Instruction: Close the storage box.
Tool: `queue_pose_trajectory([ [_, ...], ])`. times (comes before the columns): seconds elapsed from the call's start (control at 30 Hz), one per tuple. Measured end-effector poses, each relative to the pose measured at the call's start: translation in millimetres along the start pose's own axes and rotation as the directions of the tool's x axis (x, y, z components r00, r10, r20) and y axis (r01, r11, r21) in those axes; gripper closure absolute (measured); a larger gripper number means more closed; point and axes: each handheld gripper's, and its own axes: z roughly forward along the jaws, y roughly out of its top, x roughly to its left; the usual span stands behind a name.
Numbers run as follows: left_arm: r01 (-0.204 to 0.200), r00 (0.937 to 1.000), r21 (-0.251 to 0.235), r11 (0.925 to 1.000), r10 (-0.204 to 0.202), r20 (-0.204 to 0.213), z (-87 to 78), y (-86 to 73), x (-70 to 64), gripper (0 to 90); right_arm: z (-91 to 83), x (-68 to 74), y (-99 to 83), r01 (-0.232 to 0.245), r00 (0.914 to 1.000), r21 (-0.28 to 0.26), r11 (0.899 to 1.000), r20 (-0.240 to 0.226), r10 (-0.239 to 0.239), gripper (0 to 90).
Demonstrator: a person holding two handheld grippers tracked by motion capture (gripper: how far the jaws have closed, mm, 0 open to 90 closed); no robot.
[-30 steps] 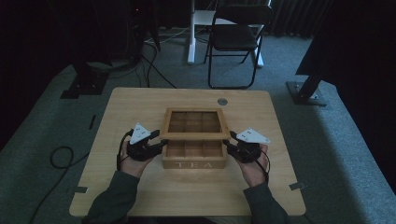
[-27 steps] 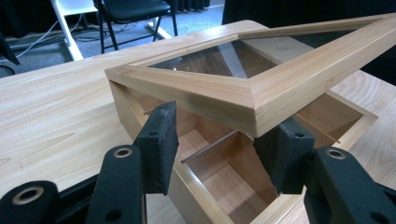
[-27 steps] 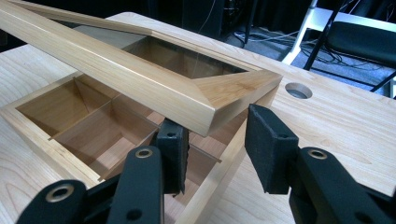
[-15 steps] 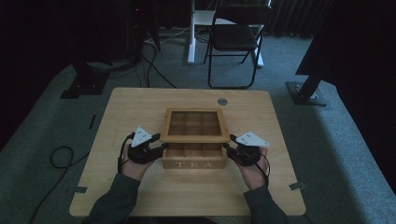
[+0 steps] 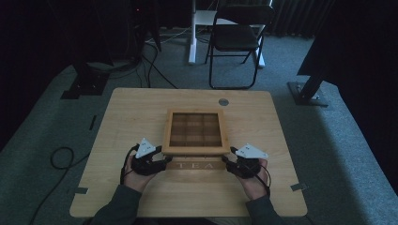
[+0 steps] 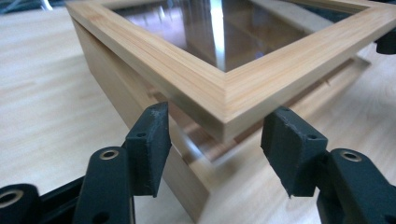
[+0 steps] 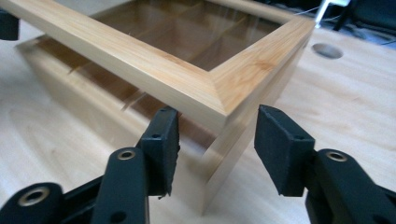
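Jaws of the left gripper (image 6: 215, 144) stand wide, straddling the near corner of the glass-paned bamboo lid (image 6: 243, 88), raised above the wooden tea box (image 5: 197, 164). Opposite, the right gripper (image 7: 217, 140) gapes likewise around its corner, on the light wooden table (image 5: 141, 108).

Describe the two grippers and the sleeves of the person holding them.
Both the left gripper and the right gripper are black, each topped by a pale grey three-cornered plate. Each has two matte black jaws ending in blocky, slanted pads with small holes, fixed to arms with round metal-ringed holes. A thin black cable loops from the left one. The sleeves are dark grey-green.
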Motion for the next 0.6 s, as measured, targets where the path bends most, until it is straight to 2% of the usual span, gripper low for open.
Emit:
queue_pose_trajectory([
  [0.07, 0.002, 1.0, 0.01, 1.0, -0.002, 0.0, 0.0, -5.1, -1.6, 40.1, -0.6, 0.9, -6.3, 0.001, 1.0, 0.006, 1.0, -0.01, -0.001, 45.7],
  [0.13, 0.016, 0.9999, 0.007, 0.9998, -0.016, 0.0, -0.9, -8.9, -0.5, 40.5, -3.2, -2.0, -10.9, -0.031, 0.9989, -0.007, 0.999, -0.036, 0.031, 45.9],
  [0.2, 0.004, 0.9998, 0.018, 0.9998, -0.004, -0.021, -0.1, -10.7, -0.8, 40.6, -4.3, -8.1, -12.6, -0.047, 0.9986, -0.004, 0.999, -0.026, 0.047, 45.9],
  [0.3, 0.012, 0.9997, 0.011, 0.9999, -0.012, -0.02, 0.7, -11.9, -0.4, 40.2, -6.3, -17.4, -14.9, -0.089, 0.9959, -0.014, 0.996, -0.015, 0.089, 45.1],
  [0.4, 0.026, 0.9994, -0.01, 0.9996, -0.026, -0.023, -1.1, -9.9, 2.4, 40.2, -7.6, -24.6, -15.9, -0.104, 0.9945, -0.023, 0.994, -0.016, 0.103, 43.2],
  [0.47, 0.029, 0.9993, -0.03, 0.9992, -0.029, -0.024, -3.7, -7.4, 4.2, 40.2, -9.1, -28.4, -15.7, -0.095, 0.9952, -0.027, 0.995, 0.021, 0.096, 42.7],
  [0.53, 0.034, 0.9991, -0.048, 0.9983, -0.035, -0.025, -6.7, -4.5, 6.0, 40.2, -12.6, -34.2, -15.4, -0.11, 0.9936, -0.051, 0.993, 0.022, 0.111, 42.7],
  [0.6, 0.038, 0.9988, -0.066, 0.9971, -0.04, -0.029, -9.0, -1.9, 8.2, 40.1, -13.4, -39.8, -15.0, -0.101, 0.9927, -0.046, 0.994, 0.062, 0.104, 41.7],
])
